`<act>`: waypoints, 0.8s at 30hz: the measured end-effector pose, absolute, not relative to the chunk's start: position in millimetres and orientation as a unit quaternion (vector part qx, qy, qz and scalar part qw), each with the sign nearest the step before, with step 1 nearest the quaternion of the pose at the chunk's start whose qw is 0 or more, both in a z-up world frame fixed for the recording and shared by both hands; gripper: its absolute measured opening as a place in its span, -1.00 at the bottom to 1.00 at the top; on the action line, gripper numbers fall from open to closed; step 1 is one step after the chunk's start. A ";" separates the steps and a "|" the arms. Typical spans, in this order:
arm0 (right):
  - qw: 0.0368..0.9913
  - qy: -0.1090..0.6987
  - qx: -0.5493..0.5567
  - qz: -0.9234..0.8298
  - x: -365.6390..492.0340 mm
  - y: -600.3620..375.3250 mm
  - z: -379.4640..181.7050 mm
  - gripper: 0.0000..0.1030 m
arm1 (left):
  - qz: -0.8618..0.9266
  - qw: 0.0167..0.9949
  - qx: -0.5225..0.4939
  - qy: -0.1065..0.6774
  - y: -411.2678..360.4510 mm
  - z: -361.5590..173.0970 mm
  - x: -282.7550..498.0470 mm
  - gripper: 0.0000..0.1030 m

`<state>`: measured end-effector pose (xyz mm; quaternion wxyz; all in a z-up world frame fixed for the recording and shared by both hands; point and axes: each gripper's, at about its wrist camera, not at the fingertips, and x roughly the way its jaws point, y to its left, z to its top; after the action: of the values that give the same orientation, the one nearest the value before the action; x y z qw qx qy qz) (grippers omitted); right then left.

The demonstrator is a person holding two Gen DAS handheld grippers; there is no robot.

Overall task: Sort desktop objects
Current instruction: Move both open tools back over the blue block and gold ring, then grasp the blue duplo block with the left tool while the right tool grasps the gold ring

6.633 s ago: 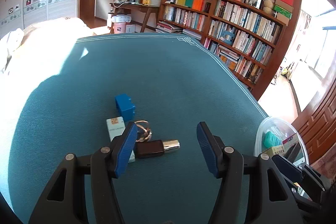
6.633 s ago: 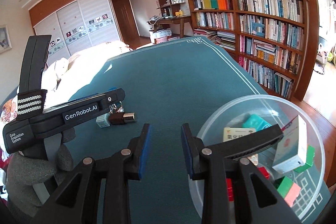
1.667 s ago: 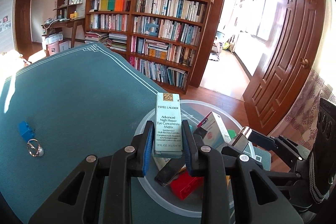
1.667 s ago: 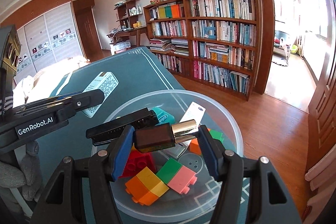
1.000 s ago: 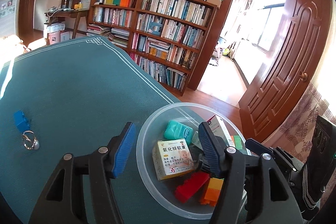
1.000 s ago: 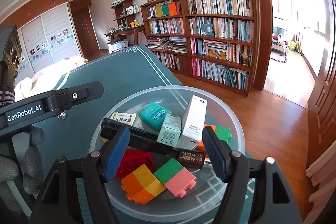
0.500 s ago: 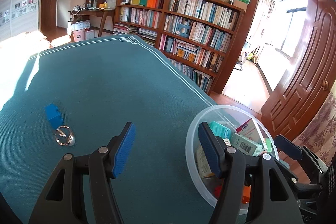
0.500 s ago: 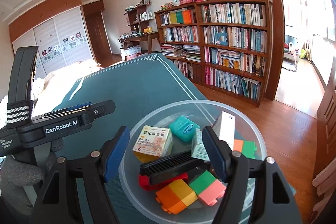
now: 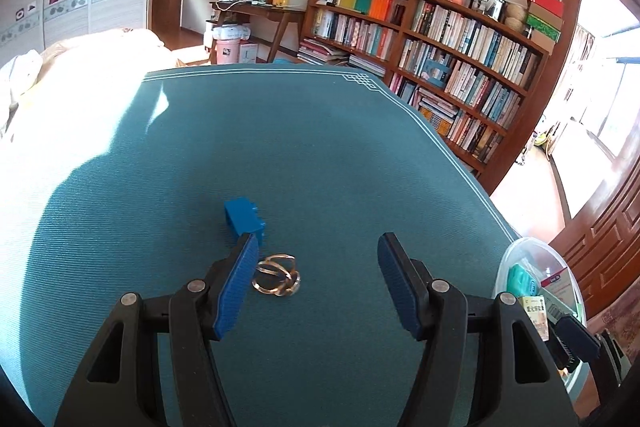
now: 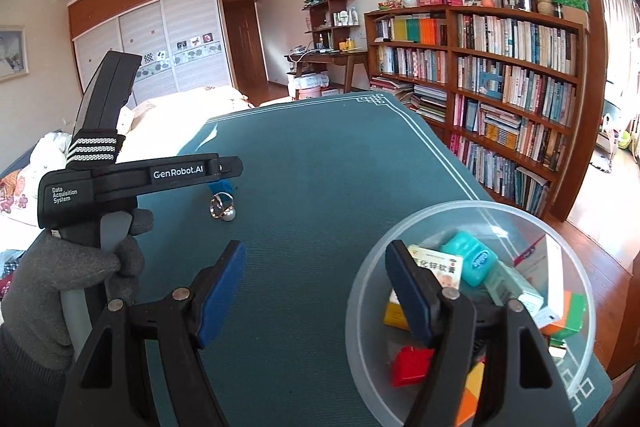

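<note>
The clear plastic bowl [image 10: 576, 255] sits at the near right corner of the teal table [image 9: 320, 155], and it is well stocked: a teal floss case [image 10: 472, 263], a yellow-and-white medicine box [image 10: 436, 267], a pale green carton [image 10: 516, 287], a white box [image 10: 554, 267] standing against the far wall, plus red [image 10: 410, 365], orange [image 10: 472, 391] and green [image 10: 574, 311] building blocks low in the bowl.

Right gripper [image 10: 316, 283] hangs over the bowl's left rim, jaws spread wide, nothing between them; its right finger reaches over the boxes, though whether it touches them cannot be told.

Over to the left gripper [image 9: 316, 277], also spread wide and empty, low above the table. The gold ring [image 9: 277, 279] lies on the cloth just inside its left finger [image 9: 236, 283], close to the blue pad but apart from it. The blue block [image 9: 243, 219] sits just beyond that fingertip, slightly farther out on the table, right beside the ring. From the right wrist view a pearl shows on the ring, and a gloved hand [image 10: 76, 267] grips the left gripper's handle. The bowl lies well to the right of both loose items.
</note>
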<state>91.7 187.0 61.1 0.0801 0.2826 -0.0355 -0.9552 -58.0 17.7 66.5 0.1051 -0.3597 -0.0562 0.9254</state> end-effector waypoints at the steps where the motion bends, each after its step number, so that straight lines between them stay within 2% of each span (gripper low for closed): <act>1: 0.086 -0.034 0.285 -0.954 88.8 183.2 60.0 0.47 | 0.925 0.100 -0.363 -0.052 15.0 65.2 -62.0 0.27; 11: 0.125 -0.061 0.329 -0.934 52.4 168.2 40.0 0.47 | 0.918 0.073 -0.388 -0.029 0.3 45.1 -88.4 0.27; 24: 0.136 -0.049 0.360 -0.922 24.5 149.7 23.1 0.47 | 0.916 0.064 -0.396 -0.016 -2.3 33.7 -104.9 0.27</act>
<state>24.5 149.7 23.1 0.1356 0.3604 -0.0489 -0.9216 -104.8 -2.3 33.7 0.0638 -0.3963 -0.0162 0.9158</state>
